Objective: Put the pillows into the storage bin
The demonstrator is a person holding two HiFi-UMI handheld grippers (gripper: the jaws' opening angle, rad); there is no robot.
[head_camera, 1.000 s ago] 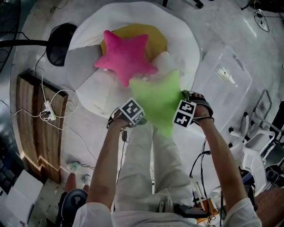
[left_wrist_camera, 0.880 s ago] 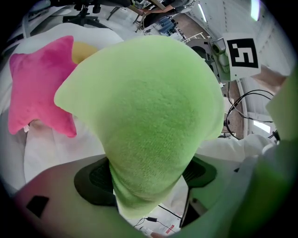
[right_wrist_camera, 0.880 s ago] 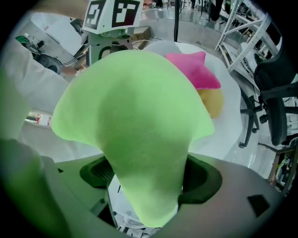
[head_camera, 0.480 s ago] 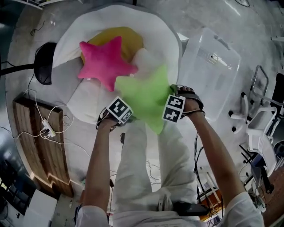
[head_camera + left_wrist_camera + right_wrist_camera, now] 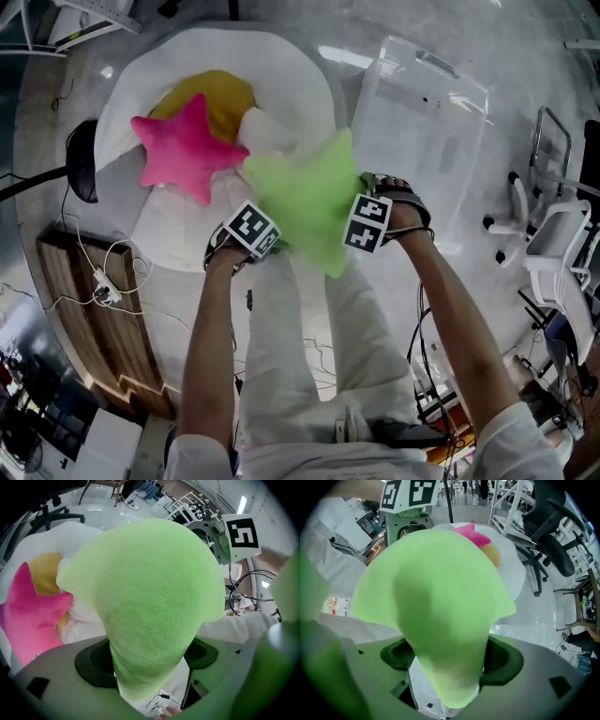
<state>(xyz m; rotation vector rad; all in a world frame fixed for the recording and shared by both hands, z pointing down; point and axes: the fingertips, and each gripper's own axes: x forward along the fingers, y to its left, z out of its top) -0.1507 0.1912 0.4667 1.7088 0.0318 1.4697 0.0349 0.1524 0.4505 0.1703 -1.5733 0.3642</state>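
A green star pillow (image 5: 305, 199) hangs in the air between both grippers, over the person's knees. My left gripper (image 5: 266, 240) is shut on one of its arms; in the left gripper view the arm (image 5: 150, 620) fills the gap between the dark pads (image 5: 96, 663). My right gripper (image 5: 360, 221) is shut on another arm (image 5: 440, 634). The clear storage bin (image 5: 441, 141) stands just beyond and to the right of the pillow. A pink star pillow (image 5: 186, 148), a yellow pillow (image 5: 220, 96) and a white one (image 5: 265, 129) lie on a white round cushion (image 5: 281, 56).
White chairs (image 5: 555, 267) stand at the right. A wooden board (image 5: 80, 309) with a white cable and plug strip (image 5: 103, 287) lies at the left, and a black fan base (image 5: 79, 161) sits beside the cushion. The person's white trousers (image 5: 309, 347) are below.
Both grippers have carried the green pillow to the right, away from the pile on the cushion and nearer the bin. The grips are unchanged.
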